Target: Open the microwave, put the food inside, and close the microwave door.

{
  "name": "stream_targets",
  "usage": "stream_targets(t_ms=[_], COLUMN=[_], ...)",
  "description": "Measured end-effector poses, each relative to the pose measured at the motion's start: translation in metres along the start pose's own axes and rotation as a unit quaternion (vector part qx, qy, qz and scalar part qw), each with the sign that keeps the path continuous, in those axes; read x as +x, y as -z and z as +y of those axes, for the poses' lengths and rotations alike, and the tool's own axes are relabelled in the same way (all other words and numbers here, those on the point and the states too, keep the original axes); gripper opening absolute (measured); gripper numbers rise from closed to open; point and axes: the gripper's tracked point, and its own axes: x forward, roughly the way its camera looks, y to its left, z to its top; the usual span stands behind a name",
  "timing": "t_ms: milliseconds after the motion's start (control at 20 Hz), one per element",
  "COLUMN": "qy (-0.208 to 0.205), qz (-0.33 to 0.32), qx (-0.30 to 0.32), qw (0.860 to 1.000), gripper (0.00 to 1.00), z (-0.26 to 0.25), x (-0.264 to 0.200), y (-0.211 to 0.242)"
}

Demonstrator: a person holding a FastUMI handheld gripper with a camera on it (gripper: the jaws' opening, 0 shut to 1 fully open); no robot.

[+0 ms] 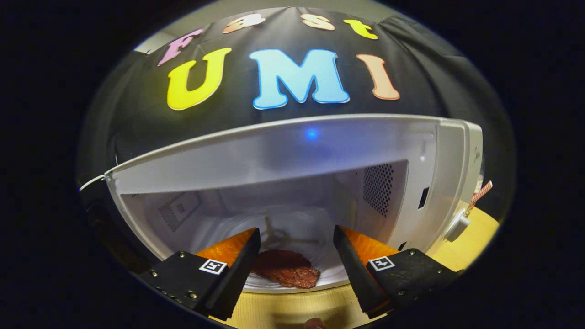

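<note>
Since the food [287, 268] already lies on the round glass plate [329, 274] inside the microwave [292, 151], low in the middle of the frame, my tongs [297, 240] hang spread wide just in front of the open cavity, gripping nothing, with the food showing between the fingers and slightly beyond their tips. It looks like a thin, flat brownish-red slab, which I judge light and rather floppy, perhaps a little greasy; if I had to shift it I would pinch a raised edge, not press down on the plate. What remains, I reckon, is the door, whose edge seems to sit at the far left of the frame, hard to make out. A knob [457, 226] juts from the control side at right, above the wooden surface [292, 306].
</note>
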Motion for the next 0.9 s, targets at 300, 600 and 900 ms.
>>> stream_targets(t_ms=[300,600,900], qy=[-0.048,-0.121,-0.207], qz=[0.001,-0.019,-0.046], qx=[-0.018,0.002,0.007], qw=[0.999,0.992,0.977], gripper=[0.98,0.97,0.97], z=[0.032,0.077,0.129], x=[-0.068,-0.162,-0.255], y=[-0.016,-0.053,-0.086])
